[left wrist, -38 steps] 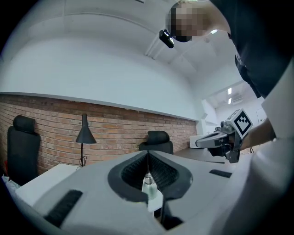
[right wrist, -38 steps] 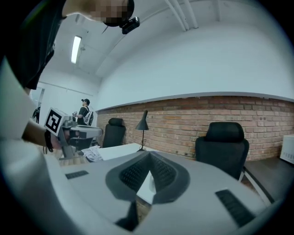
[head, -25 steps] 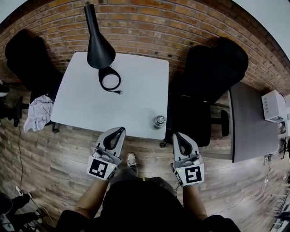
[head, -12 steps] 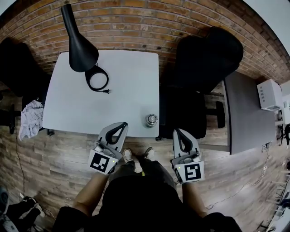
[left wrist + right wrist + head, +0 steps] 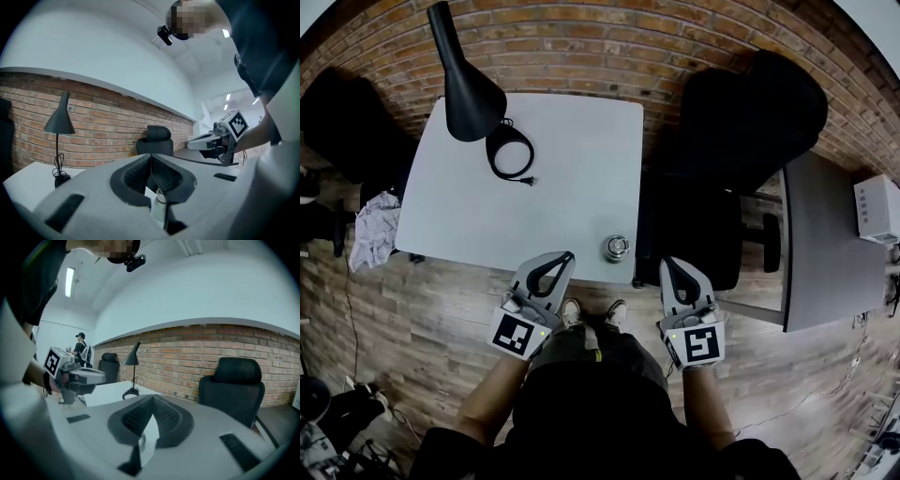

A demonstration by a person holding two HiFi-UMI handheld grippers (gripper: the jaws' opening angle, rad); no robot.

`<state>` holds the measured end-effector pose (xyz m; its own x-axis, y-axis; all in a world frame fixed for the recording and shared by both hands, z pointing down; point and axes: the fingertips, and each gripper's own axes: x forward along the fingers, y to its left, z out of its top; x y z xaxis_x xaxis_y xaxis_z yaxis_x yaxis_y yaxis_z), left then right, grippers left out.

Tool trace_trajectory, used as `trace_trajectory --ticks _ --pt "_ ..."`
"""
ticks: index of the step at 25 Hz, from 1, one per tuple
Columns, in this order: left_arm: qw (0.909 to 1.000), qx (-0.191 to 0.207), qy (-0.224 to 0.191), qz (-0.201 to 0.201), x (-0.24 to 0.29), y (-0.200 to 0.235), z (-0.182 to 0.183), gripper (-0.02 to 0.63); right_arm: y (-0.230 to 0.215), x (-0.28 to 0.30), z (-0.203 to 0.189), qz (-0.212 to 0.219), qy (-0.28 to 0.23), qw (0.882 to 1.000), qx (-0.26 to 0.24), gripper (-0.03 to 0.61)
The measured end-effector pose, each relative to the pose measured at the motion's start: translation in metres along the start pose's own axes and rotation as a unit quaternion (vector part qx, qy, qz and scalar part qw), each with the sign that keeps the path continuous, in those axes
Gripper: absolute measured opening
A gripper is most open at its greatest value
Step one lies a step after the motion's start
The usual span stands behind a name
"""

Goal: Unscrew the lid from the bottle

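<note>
**Both grippers shut and empty, bottle waiting between them**

Starting on the left: the left gripper point(image 5: 565, 256) hangs off the near edge of the white table point(image 5: 534, 197), jaws pressed together at the tips with nothing pinched. Its own view confirms it, with the ribbed pads point(image 5: 164, 176) meeting in a point and only a hollow loop behind them.

In the middle, the bottle point(image 5: 616, 249) stands upright on the table, lid point(image 5: 161, 193) on, close to the front right corner. It sits just ahead of the left gripper's tips and to their right, touching neither gripper.

Over on the right, the right gripper point(image 5: 667, 263) is also closed tip to tip and carrying nothing. It is off the table beyond the right edge, and the bottle lies ahead and to its left.

For room to move: the table is bare around the bottle, while the black lamp point(image 5: 467, 80) and its coiled cable point(image 5: 511, 155) sit well apart at the far left corner. A black chair point(image 5: 750, 112) stands close beside the table's right edge, and a grey desk point(image 5: 825, 244) lies further right.
</note>
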<state>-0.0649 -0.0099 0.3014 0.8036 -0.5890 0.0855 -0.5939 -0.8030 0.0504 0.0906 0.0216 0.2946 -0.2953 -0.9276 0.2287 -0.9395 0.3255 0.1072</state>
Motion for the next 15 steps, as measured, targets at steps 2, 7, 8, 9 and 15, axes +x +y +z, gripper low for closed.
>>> trace_trajectory --ticks 2,7,8,9,15 --pt "0.9999 0.002 0.007 -0.01 0.007 -0.002 -0.007 0.028 -0.002 0.003 -0.01 0.004 0.005 1.0 0.004 0.012" --pt "0.9976 0.008 0.035 -0.06 0.029 -0.011 -0.032 0.029 0.003 0.008 -0.039 0.023 0.037 0.999 0.011 0.012" --pt "0.9971 0.007 0.035 -0.067 0.034 -0.012 -0.036 0.029 0.004 0.011 -0.046 0.029 0.04 0.999 0.007 0.013" --pt "0.9967 0.004 0.034 -0.074 0.039 -0.012 -0.04 0.029 0.005 0.015 -0.053 0.034 0.043 0.999 0.003 0.014" --pt "0.9909 -0.028 0.048 -0.123 0.058 -0.018 -0.078 0.031 0.014 0.037 -0.097 0.066 0.061 0.996 0.021 0.115"
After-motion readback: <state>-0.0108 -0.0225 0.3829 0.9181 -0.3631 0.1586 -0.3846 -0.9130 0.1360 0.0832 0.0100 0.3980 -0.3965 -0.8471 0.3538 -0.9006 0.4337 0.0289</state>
